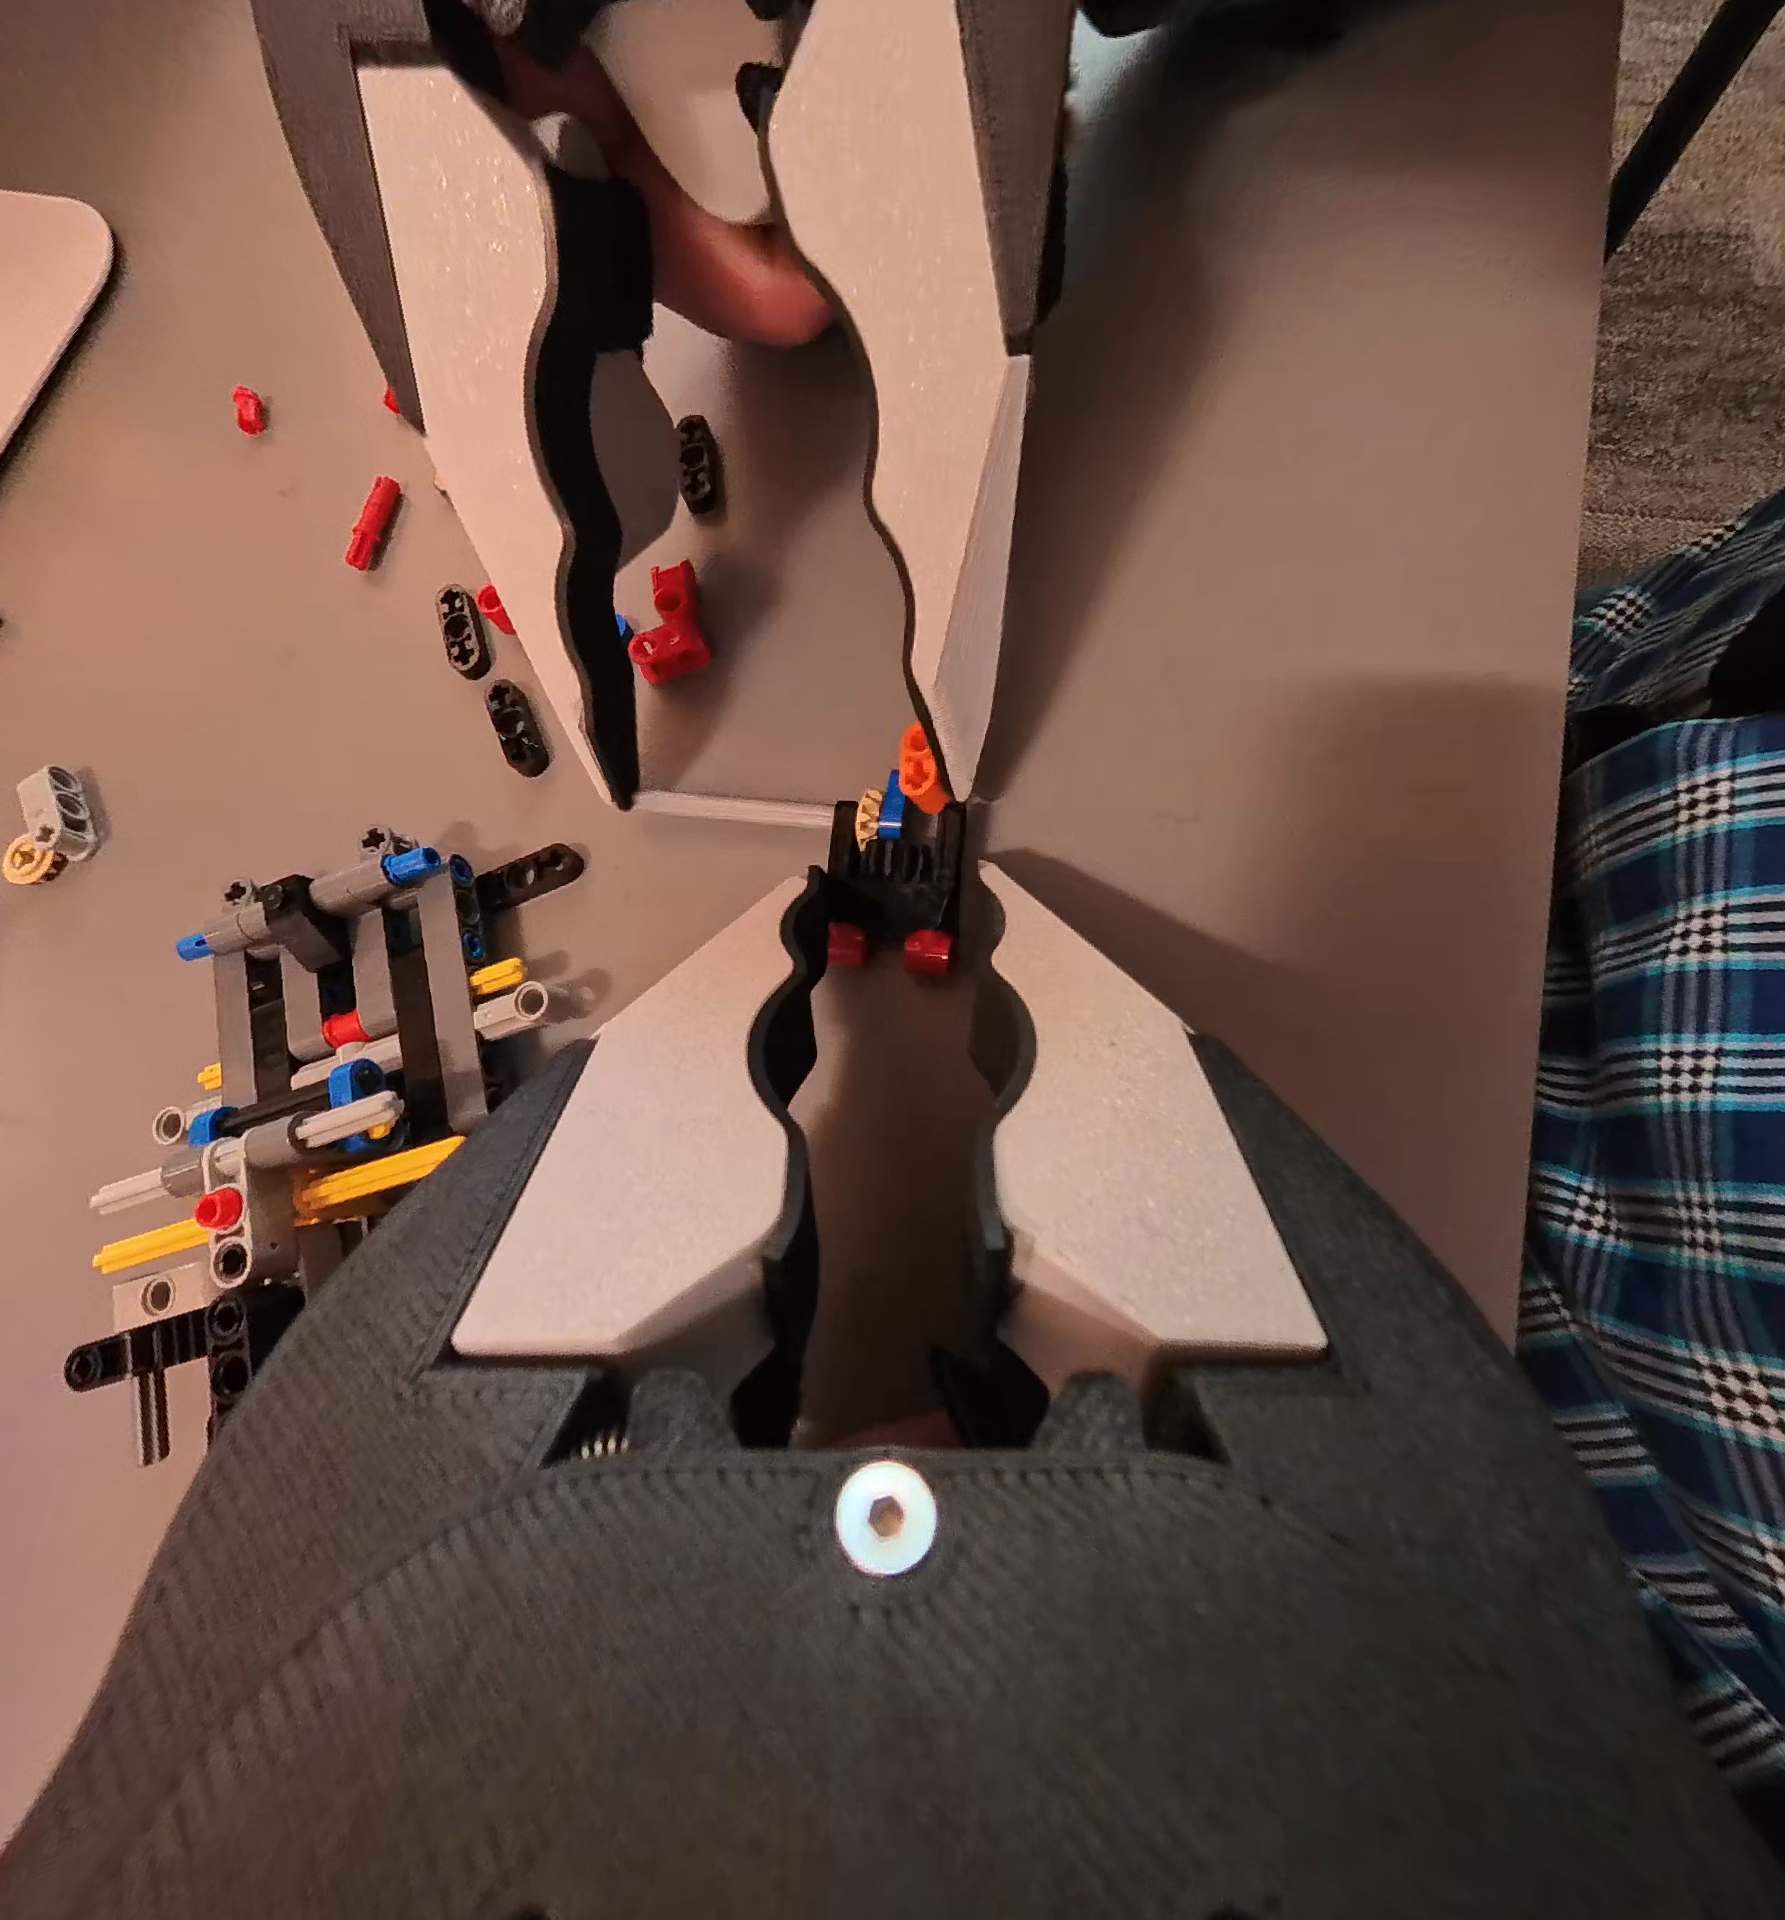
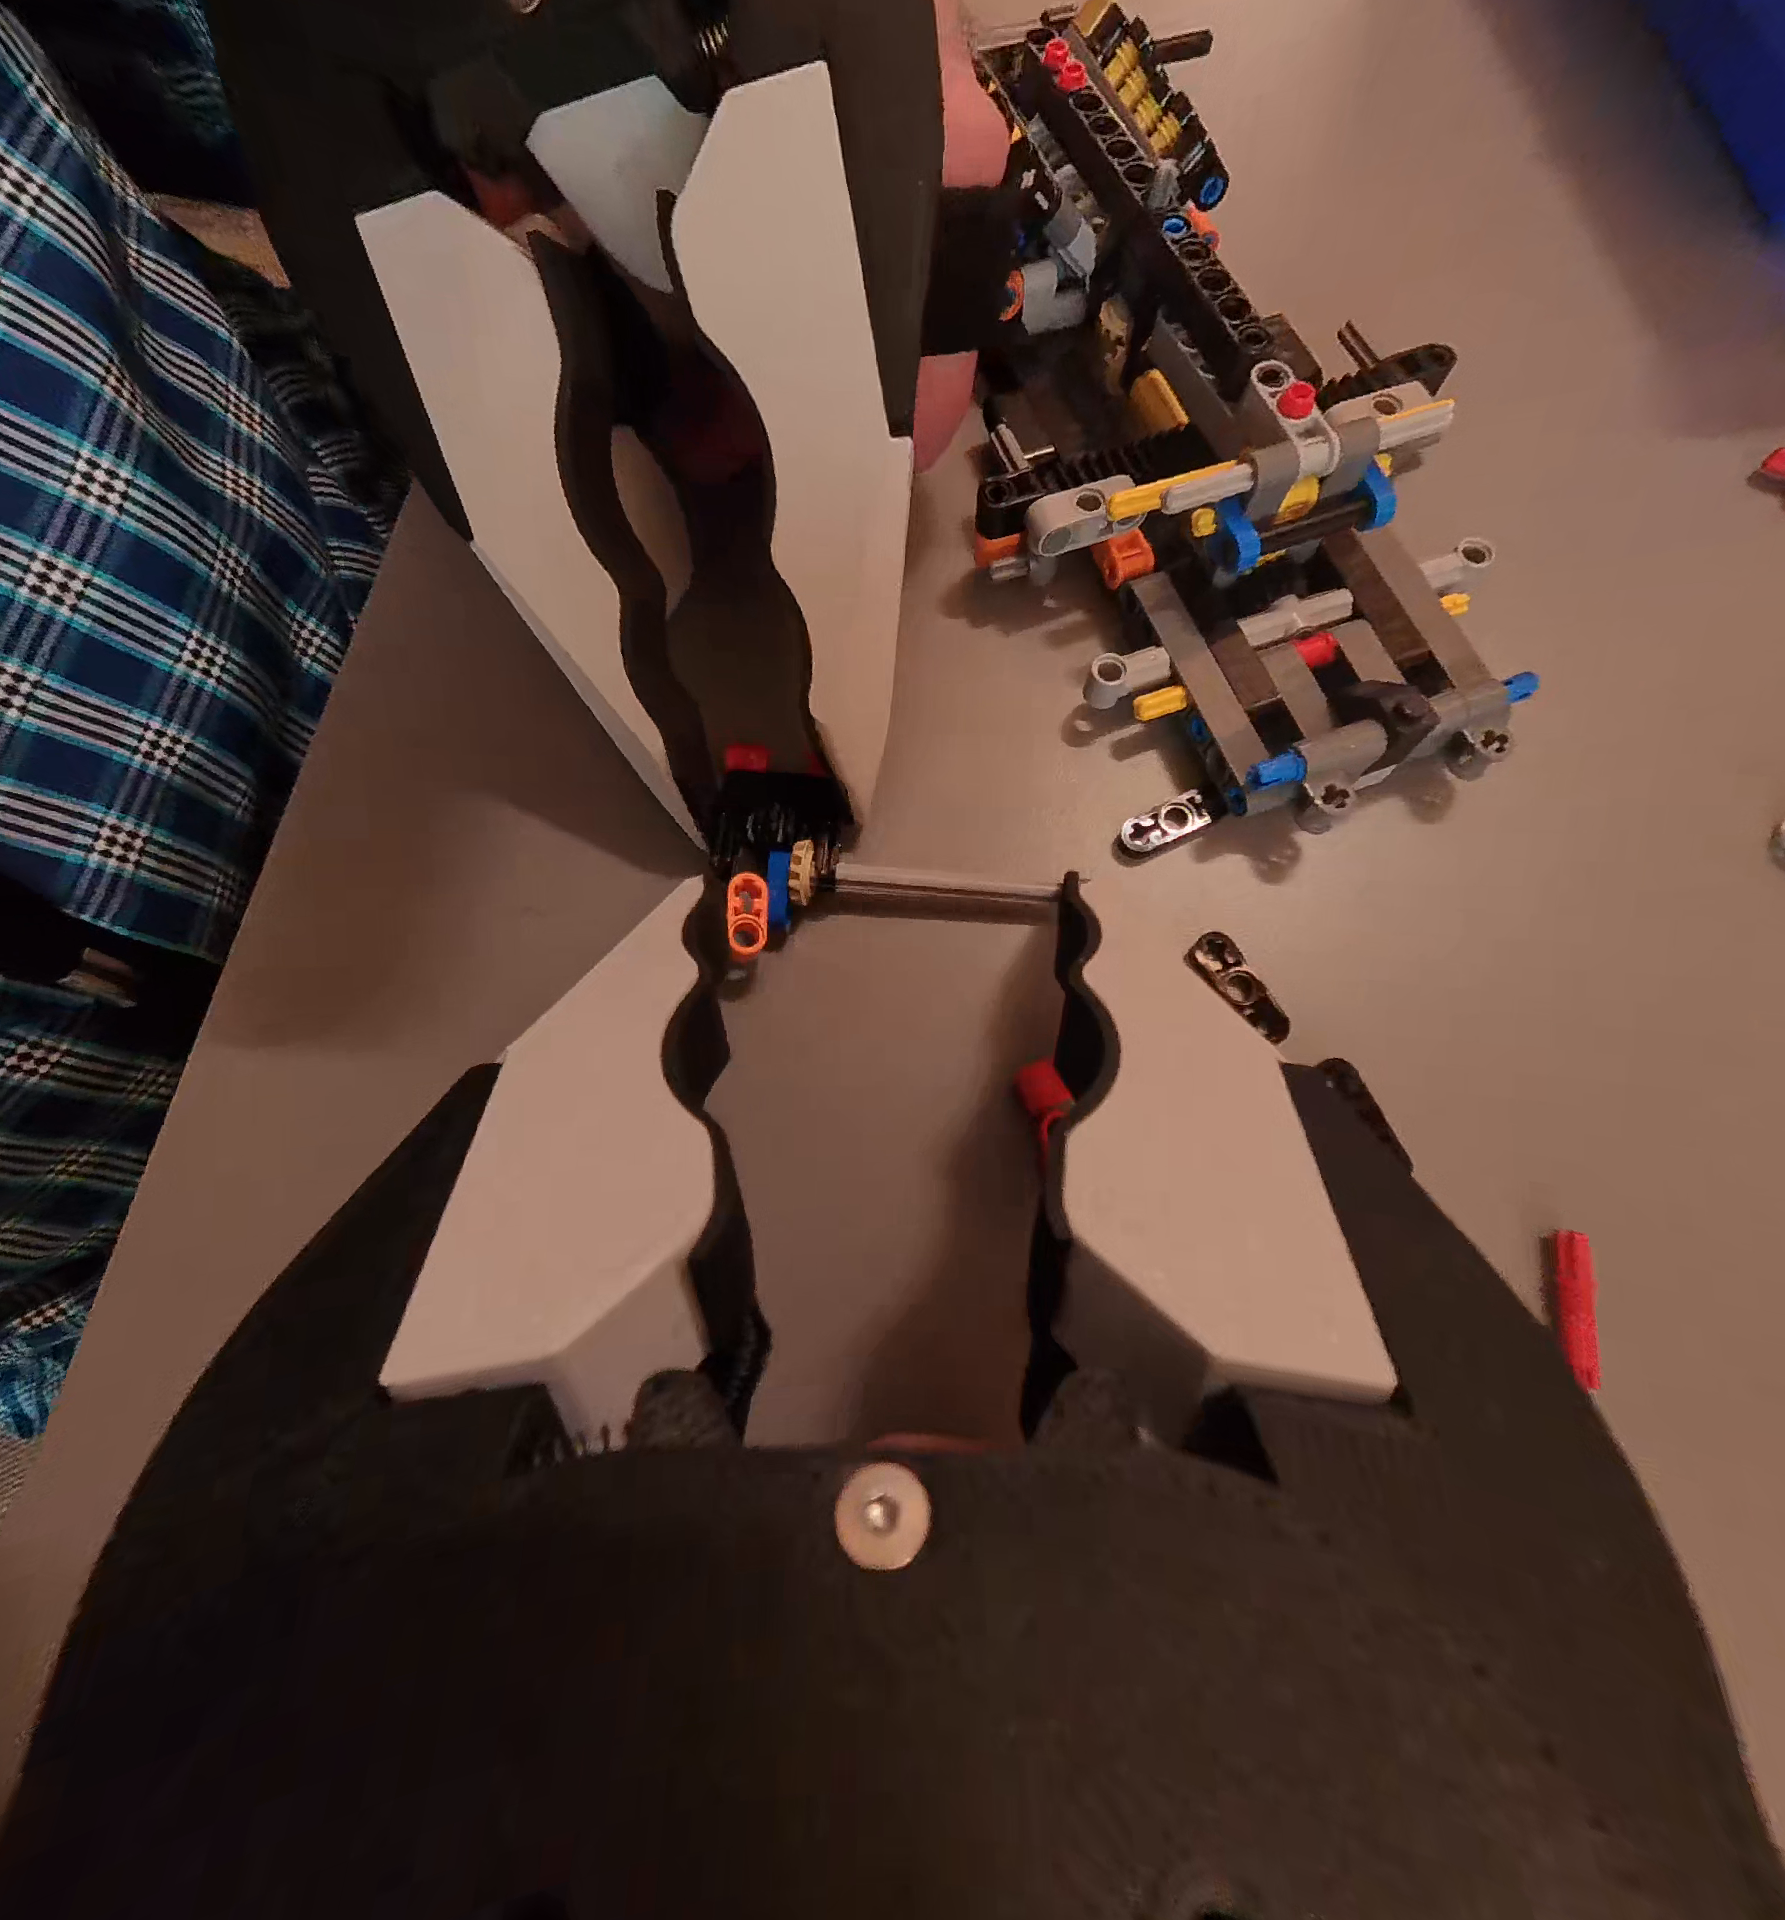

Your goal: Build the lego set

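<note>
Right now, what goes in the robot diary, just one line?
left gripper: shut on small black sub-assembly | right gripper: open around its axle | big model: untouched

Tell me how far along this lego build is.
Partway. The large chassis already stands assembled on the table. In hand: the left tool is shut on a small black sub-assembly carrying an orange connector, while the right tool, open, spans its grey axle. Left: loose red pins and black liftarms still lie unused.
</note>
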Demonstrator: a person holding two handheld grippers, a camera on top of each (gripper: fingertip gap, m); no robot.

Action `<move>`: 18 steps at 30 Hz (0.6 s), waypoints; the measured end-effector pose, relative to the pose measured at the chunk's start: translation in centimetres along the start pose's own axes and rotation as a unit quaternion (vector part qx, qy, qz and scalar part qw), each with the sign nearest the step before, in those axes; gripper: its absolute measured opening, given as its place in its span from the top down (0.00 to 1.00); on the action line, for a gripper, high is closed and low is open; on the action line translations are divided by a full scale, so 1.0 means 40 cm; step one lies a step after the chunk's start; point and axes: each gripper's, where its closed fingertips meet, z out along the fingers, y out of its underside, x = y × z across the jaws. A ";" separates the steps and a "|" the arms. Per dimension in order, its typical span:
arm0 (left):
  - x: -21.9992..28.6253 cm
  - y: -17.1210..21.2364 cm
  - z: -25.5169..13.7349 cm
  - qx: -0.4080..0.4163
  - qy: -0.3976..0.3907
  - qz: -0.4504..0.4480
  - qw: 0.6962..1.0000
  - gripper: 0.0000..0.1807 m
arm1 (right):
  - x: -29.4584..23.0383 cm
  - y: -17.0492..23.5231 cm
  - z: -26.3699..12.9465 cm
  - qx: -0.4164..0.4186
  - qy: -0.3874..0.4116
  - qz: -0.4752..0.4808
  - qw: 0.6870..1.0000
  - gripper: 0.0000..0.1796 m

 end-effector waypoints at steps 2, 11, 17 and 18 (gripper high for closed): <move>0.000 0.000 0.000 0.000 0.001 0.000 1.000 0.87 | 0.000 0.000 0.000 0.000 -0.005 0.004 1.000 0.66; 0.000 0.003 -0.004 0.000 0.002 0.003 1.000 0.87 | -0.003 0.007 -0.002 -0.009 -0.026 0.008 1.000 0.64; -0.002 0.005 -0.006 0.000 0.003 0.002 1.000 0.87 | 0.009 -0.001 -0.004 0.002 -0.023 0.029 0.999 0.70; -0.002 0.005 -0.006 0.000 0.003 0.002 1.000 0.87 | 0.010 -0.001 -0.003 0.001 -0.021 0.031 0.999 0.71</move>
